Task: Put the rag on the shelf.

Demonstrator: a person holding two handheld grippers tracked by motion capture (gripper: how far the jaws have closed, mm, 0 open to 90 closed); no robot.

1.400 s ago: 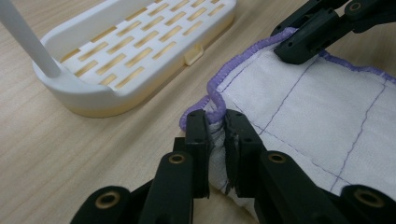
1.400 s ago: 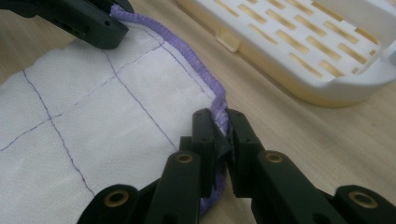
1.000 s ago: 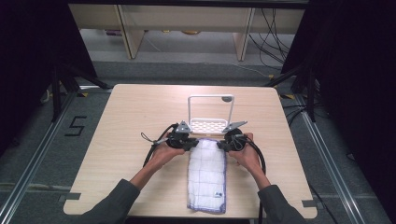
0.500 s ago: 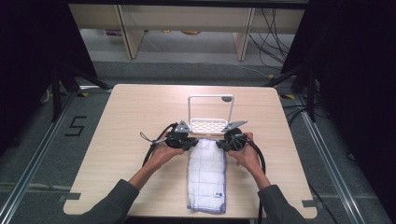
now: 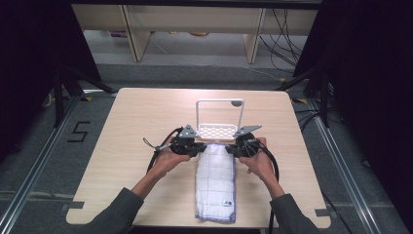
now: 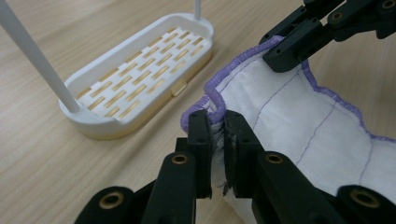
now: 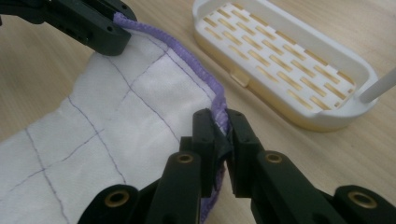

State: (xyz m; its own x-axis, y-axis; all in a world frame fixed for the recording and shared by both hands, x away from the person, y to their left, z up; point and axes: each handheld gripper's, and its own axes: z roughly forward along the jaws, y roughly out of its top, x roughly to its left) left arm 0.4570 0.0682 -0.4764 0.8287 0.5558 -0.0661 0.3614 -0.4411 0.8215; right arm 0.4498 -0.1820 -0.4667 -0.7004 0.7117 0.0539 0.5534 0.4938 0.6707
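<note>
Slotted rack tray (image 5: 217, 132), no contents

Even overhead light falls on the pale table (image 5: 146, 112), while the room around it sinks into near black. Both gripper views are sharp just ahead of the jaws, softening farther off. Shadows under the white cloth (image 6: 303, 121) stay faint, without glare.

The cloth (image 5: 215, 183) lies on the table (image 5: 122, 131) — the rack (image 5: 218, 130) just behind its far end.
</note>
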